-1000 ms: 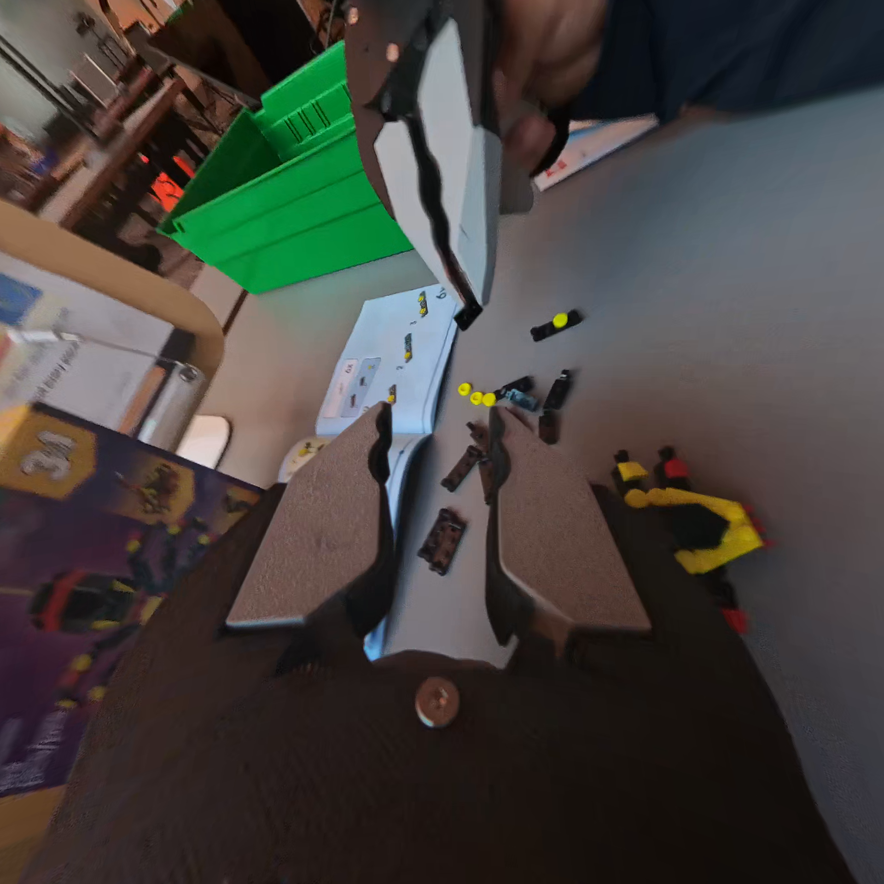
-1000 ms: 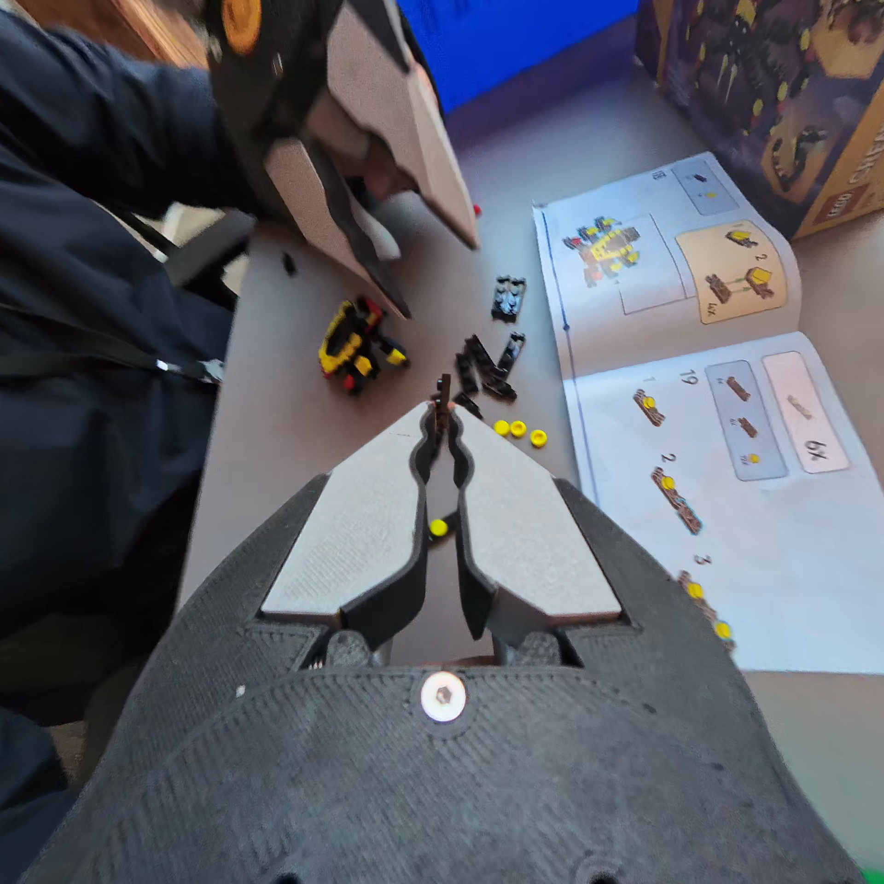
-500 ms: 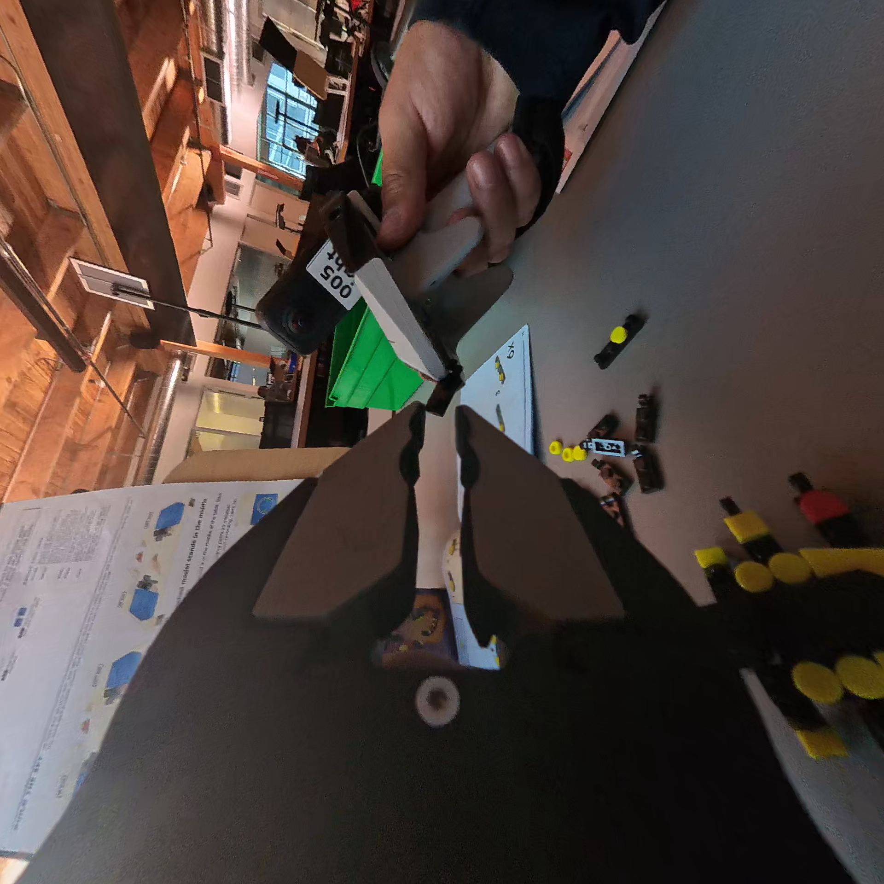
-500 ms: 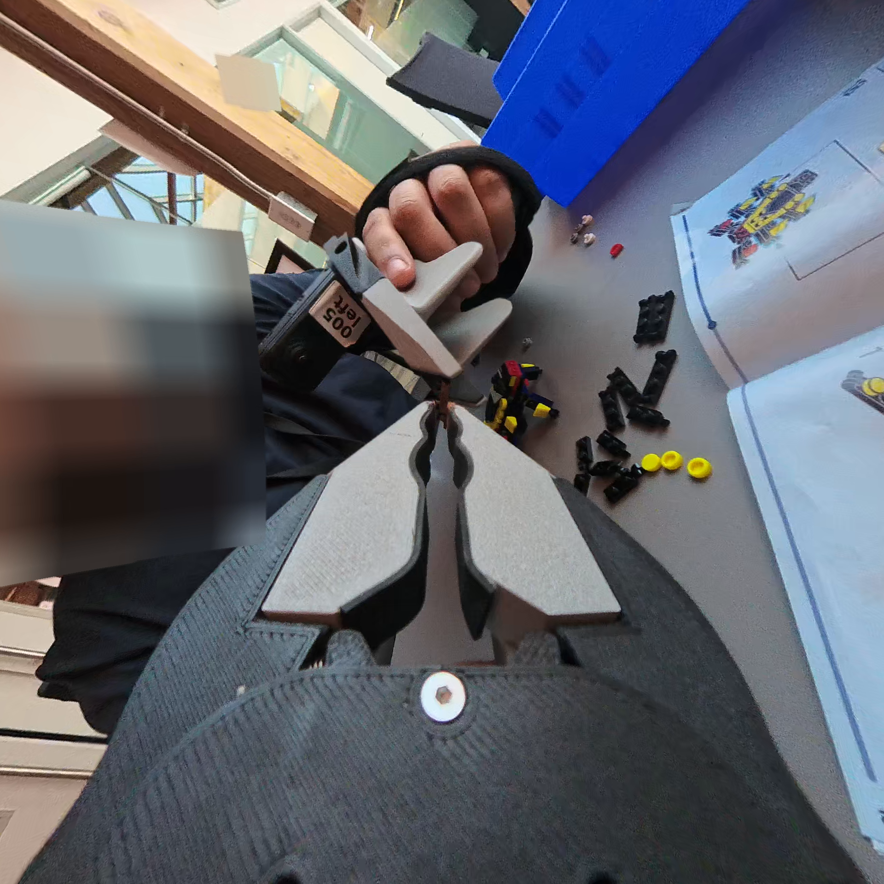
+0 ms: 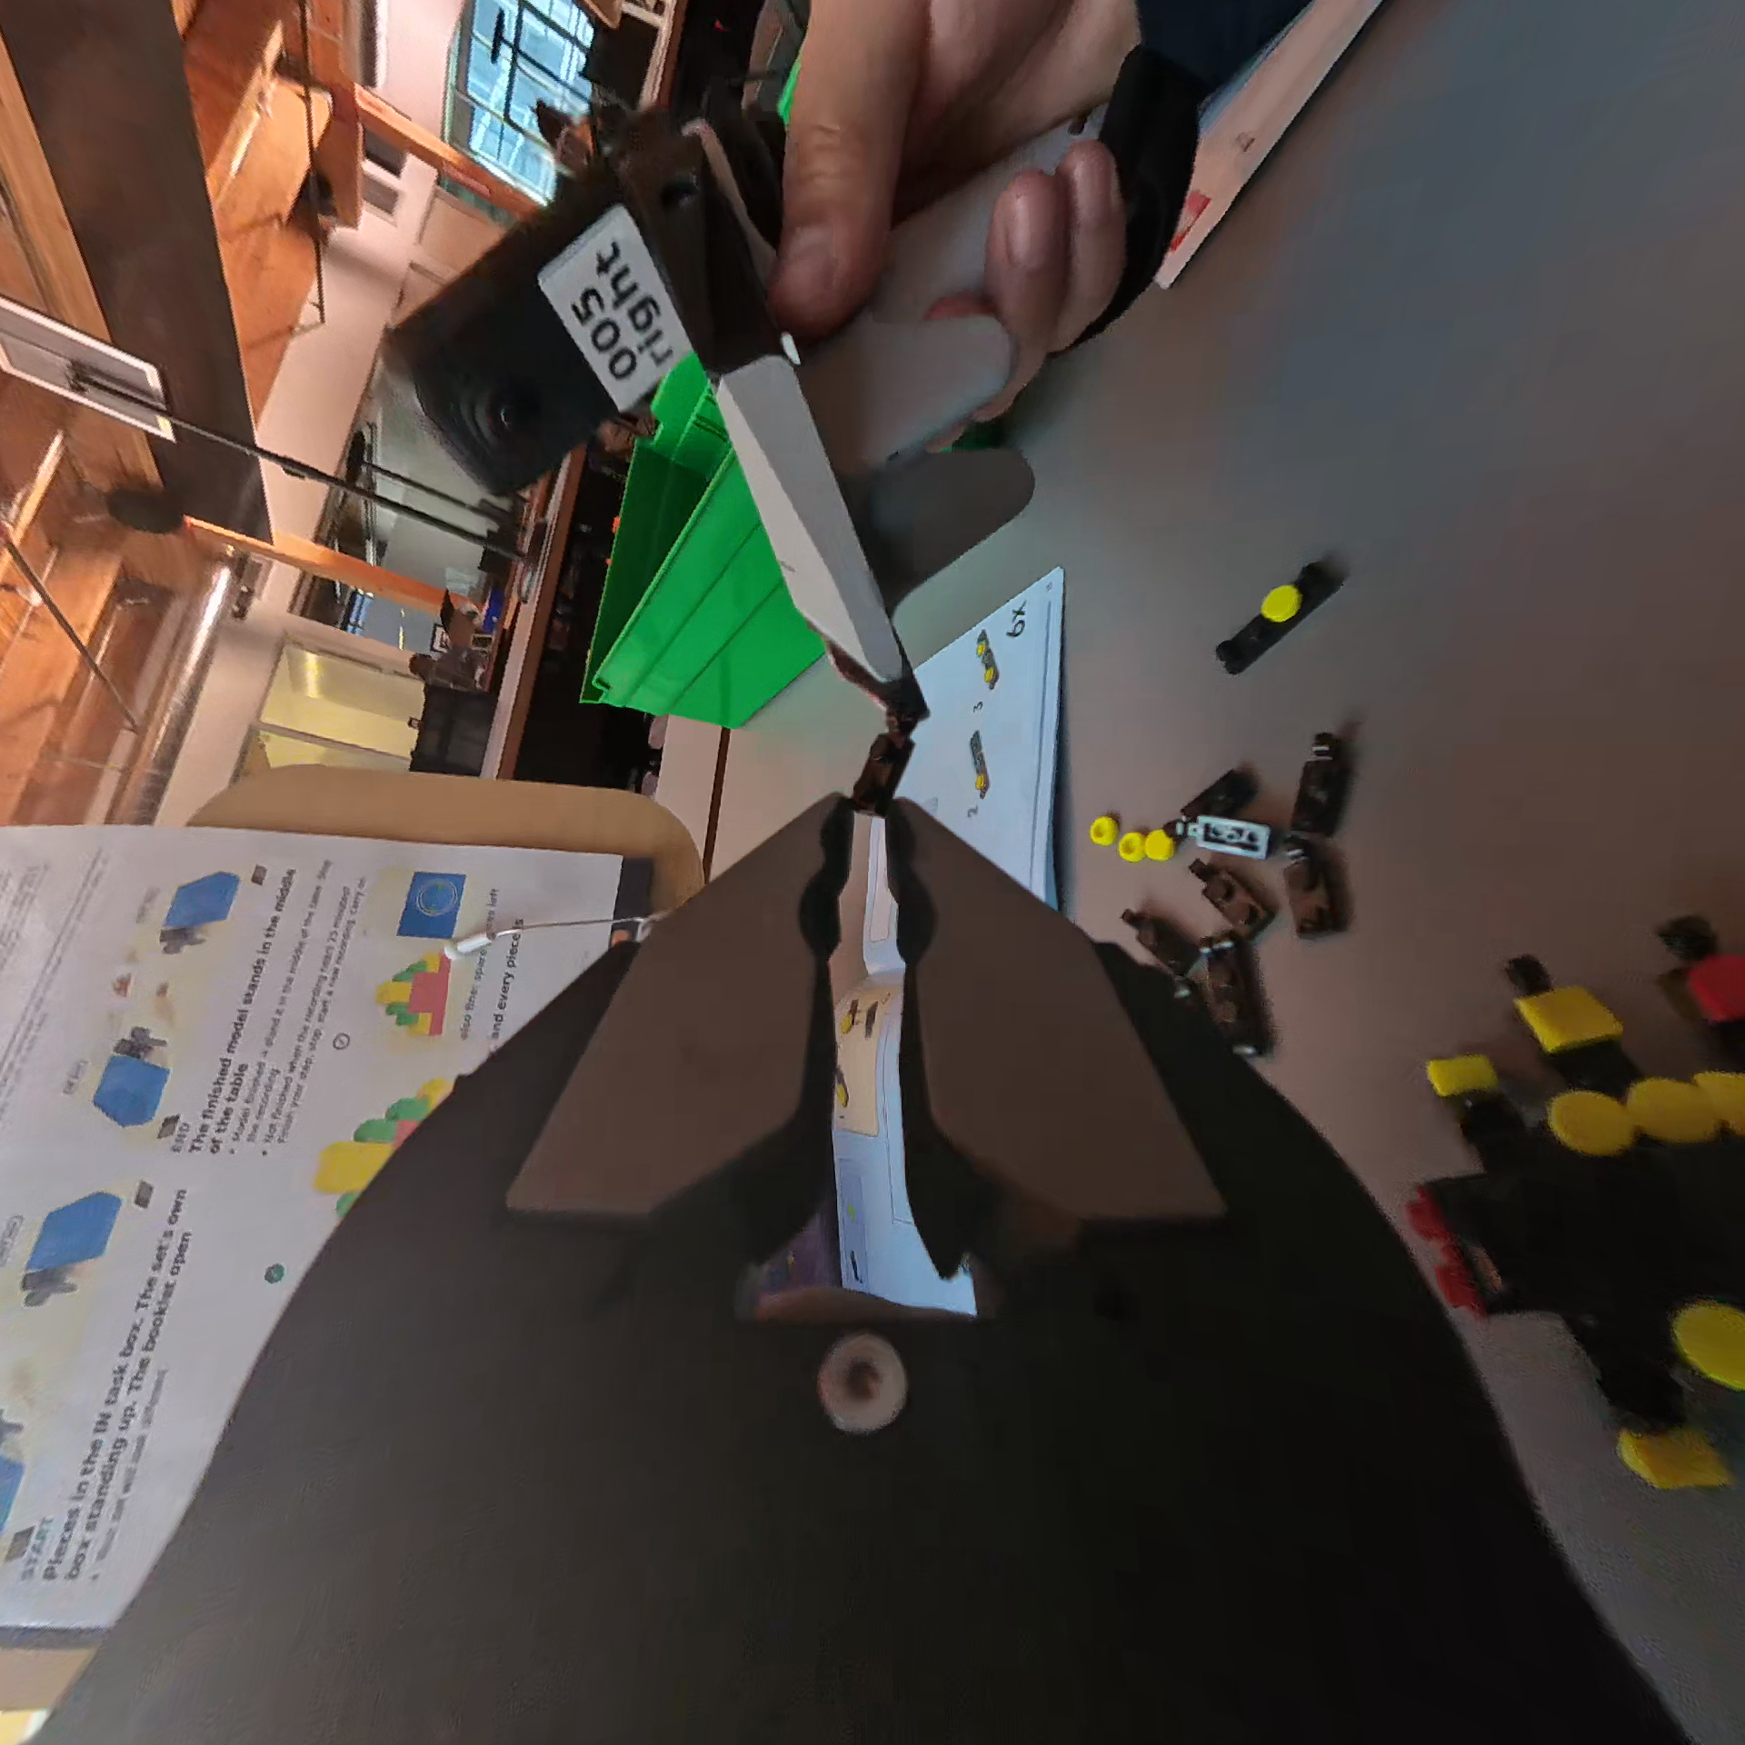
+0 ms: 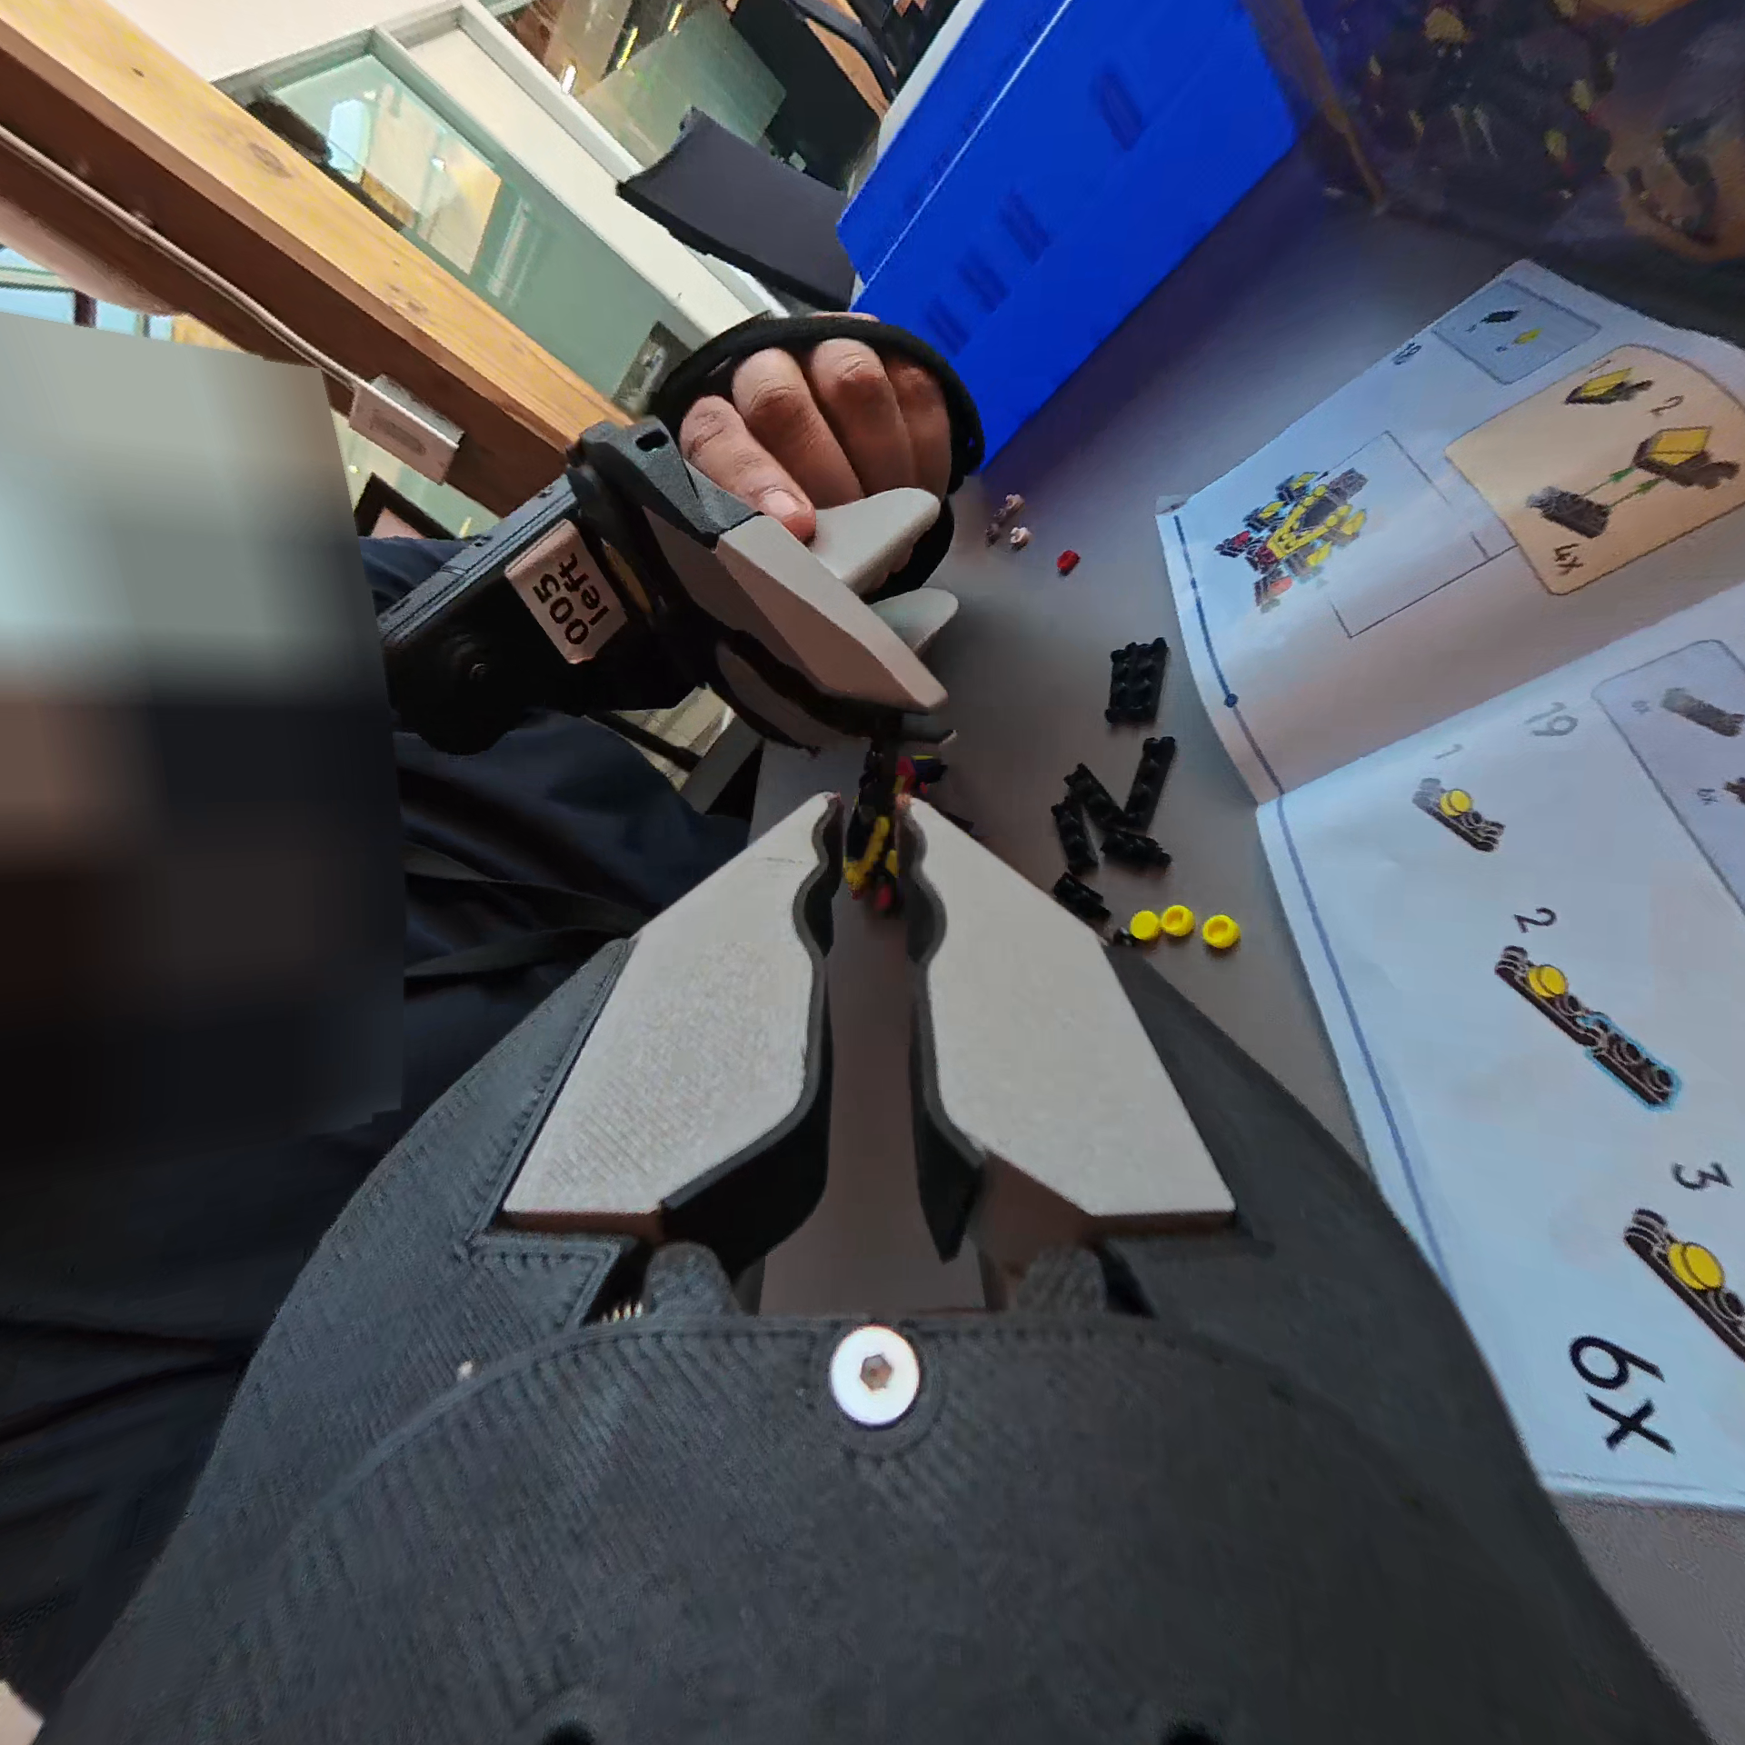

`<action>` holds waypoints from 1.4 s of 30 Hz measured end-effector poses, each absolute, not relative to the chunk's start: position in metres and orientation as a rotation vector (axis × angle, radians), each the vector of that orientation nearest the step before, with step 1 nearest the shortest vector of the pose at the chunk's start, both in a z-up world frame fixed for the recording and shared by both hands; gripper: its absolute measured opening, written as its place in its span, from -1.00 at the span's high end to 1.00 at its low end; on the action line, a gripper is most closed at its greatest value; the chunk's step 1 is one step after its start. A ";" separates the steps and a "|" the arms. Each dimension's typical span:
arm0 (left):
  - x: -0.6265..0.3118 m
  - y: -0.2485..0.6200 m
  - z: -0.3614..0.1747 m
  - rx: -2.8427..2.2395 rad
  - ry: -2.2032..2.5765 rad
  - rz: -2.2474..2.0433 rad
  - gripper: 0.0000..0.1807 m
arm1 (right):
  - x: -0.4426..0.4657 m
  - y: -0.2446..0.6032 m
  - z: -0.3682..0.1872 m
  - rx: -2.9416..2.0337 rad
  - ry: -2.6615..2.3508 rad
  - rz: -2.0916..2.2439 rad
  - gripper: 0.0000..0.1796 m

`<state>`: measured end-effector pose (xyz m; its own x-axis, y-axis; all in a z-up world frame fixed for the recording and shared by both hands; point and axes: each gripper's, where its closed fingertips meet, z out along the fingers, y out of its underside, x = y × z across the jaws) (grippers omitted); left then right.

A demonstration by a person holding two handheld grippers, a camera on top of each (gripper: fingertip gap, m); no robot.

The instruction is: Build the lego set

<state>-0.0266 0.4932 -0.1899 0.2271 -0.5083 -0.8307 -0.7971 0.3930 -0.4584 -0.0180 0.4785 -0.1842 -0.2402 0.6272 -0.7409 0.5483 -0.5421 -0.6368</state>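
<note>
A small dark plate (image 5: 883,765) hangs in the air between the two gripper tips. My left gripper (image 5: 869,817) is shut on its lower end. My right gripper (image 6: 871,812) stands slightly open around the plate (image 6: 876,774), and its tip (image 5: 897,685) is still at the upper end. The left gripper also shows in the right wrist view (image 6: 897,722). The black, yellow and red model (image 5: 1605,1228) lies on the grey table (image 5: 1416,378). Loose black plates (image 6: 1114,812) and three yellow round studs (image 6: 1176,921) lie by the open booklet (image 6: 1511,944).
A green bin (image 5: 699,614) stands behind the booklet and a blue bin (image 6: 1067,170) at the other side. The set's box (image 6: 1558,113) is by the blue bin. A printed sheet (image 5: 236,1086) stands upright. A plate with a yellow stud (image 5: 1279,614) lies apart.
Both grippers rose off the table and met tip to tip. My left jaws closed onto the plate that the right gripper held; my right jaws parted a little.
</note>
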 end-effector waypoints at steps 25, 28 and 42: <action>-0.033 0.503 -0.199 -1.404 1.362 0.193 0.95 | -0.031 0.492 -0.198 -1.572 -1.743 0.968 0.98; -0.033 0.504 -0.201 -1.433 1.357 0.172 0.95 | -0.031 0.492 -0.197 -1.556 -1.749 0.940 1.00; -0.025 0.487 -0.216 -1.614 1.407 -0.200 0.91 | -0.029 0.480 -0.208 -1.483 -1.873 0.874 1.00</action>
<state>-0.0254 0.4865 -0.2165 0.3242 -0.8377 -0.4394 -0.6818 0.1151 -0.7224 -0.0287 0.4799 -0.2078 -0.2057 0.9774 0.0486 0.5908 0.1637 -0.7900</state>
